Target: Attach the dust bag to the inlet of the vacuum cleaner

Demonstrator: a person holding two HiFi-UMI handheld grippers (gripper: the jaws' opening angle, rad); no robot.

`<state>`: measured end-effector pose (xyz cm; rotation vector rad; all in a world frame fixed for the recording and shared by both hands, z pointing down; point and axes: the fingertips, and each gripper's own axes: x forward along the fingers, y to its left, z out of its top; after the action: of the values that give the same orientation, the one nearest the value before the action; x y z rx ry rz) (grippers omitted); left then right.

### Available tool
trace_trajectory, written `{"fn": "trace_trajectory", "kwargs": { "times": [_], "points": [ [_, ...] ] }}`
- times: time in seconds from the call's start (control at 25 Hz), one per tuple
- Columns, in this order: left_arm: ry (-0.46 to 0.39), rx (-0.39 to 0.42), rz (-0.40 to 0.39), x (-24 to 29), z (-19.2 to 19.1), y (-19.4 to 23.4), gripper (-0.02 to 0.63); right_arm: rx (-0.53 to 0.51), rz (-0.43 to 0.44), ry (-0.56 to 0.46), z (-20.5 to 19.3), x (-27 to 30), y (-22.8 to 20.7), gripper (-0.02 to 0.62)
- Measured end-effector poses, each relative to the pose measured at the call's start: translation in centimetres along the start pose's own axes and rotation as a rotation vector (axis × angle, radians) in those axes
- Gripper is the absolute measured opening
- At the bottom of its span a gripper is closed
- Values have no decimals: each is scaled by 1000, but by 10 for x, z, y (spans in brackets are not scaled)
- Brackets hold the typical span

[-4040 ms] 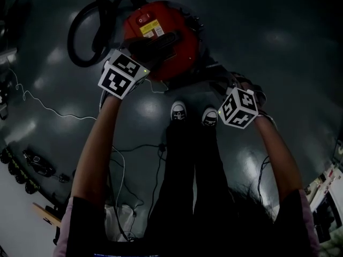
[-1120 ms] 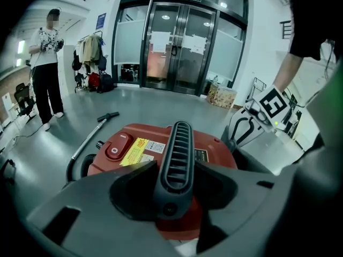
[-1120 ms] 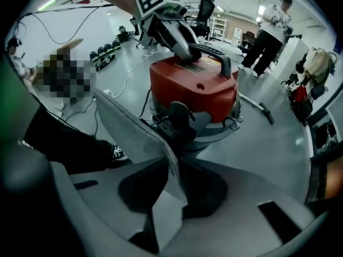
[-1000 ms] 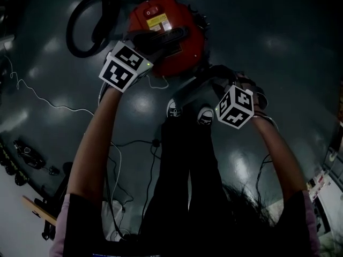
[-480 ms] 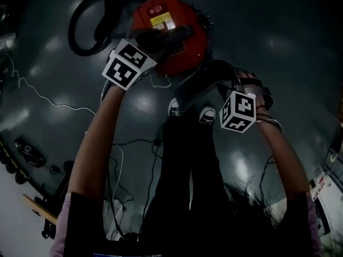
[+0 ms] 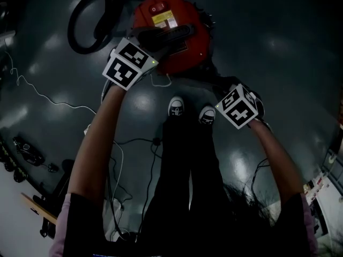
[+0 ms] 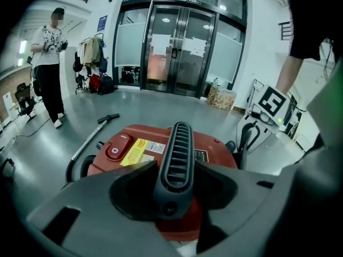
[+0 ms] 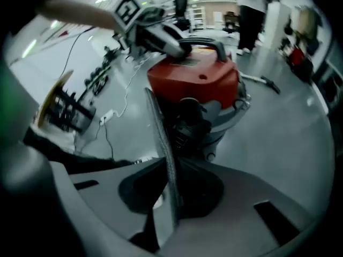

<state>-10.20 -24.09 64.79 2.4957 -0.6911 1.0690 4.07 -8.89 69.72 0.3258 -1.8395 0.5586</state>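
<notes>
Nothing is reading legibly: the yellow sticker and the small black plate on the round red plastic vacuum cleaner lid are showing only blurred print, and the white sheets on the glass double doors are coming out too small.

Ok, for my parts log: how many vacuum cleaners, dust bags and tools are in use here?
Vacuum cleaner: 1
Dust bag: 1
Tools: 2 (left tool gripping the vacuum cleaner; right tool, jaws closing, dust bag between them)
Total: 4

dust bag edge-on, red vacuum cleaner beyond
</notes>
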Motion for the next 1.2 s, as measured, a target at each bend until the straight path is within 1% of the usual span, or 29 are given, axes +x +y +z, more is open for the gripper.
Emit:
{"fn": "trace_trajectory", "kwargs": {
  "times": [0.04,0.08,0.12,0.2,0.32,0.36,0.4,0.56,0.6,0.64,0.72,0.84,0.92,0.96,1.0,1.04,1.08,1.2],
  "points": [
    [0,0,-1,0,0,0,190,88,12,-21,1,1,-2,61],
    [-3,0,-2,1,0,0,190,143,16,-32,4,2,-6,61],
    [-7,-1,0,1,1,0,190,150,12,-31,7,2,-8,62],
    [-12,-1,8,1,1,1,190,89,-3,-22,13,2,-9,63],
    [-2,-2,12,-1,0,2,190,50,16,-48,15,2,-5,62],
    [2,-4,7,0,0,1,190,12,18,-45,13,1,-4,63],
    [5,-6,2,1,0,1,190,-37,12,-28,10,-1,-4,63],
    [4,-8,-2,0,2,0,190,-256,-32,91,-7,-8,0,64],
    [5,-7,1,0,1,0,190,-285,-34,110,-12,-7,-1,63],
    [7,-6,3,0,0,1,190,-286,-33,121,-17,-5,-3,63],
    [9,-6,4,1,-1,1,190,-222,-26,115,-19,-2,-9,61],
    [4,-7,4,3,1,2,190,-42,-39,82,-15,-1,-16,61],
    [0,-5,8,3,2,3,190,92,-25,49,-15,2,-19,61],
    [0,-5,9,2,1,3,190,127,-8,39,-15,3,-19,61],
    [0,-5,9,2,1,2,190,117,4,38,-15,4,-20,63],
    [-1,-6,8,3,1,2,190,59,6,51,-15,3,-20,63],
    [-2,-6,7,3,1,2,190,-33,-6,74,-14,2,-20,63],
    [-3,-5,11,2,2,2,190,-334,-83,155,-13,2,-20,63]
  ]
}}
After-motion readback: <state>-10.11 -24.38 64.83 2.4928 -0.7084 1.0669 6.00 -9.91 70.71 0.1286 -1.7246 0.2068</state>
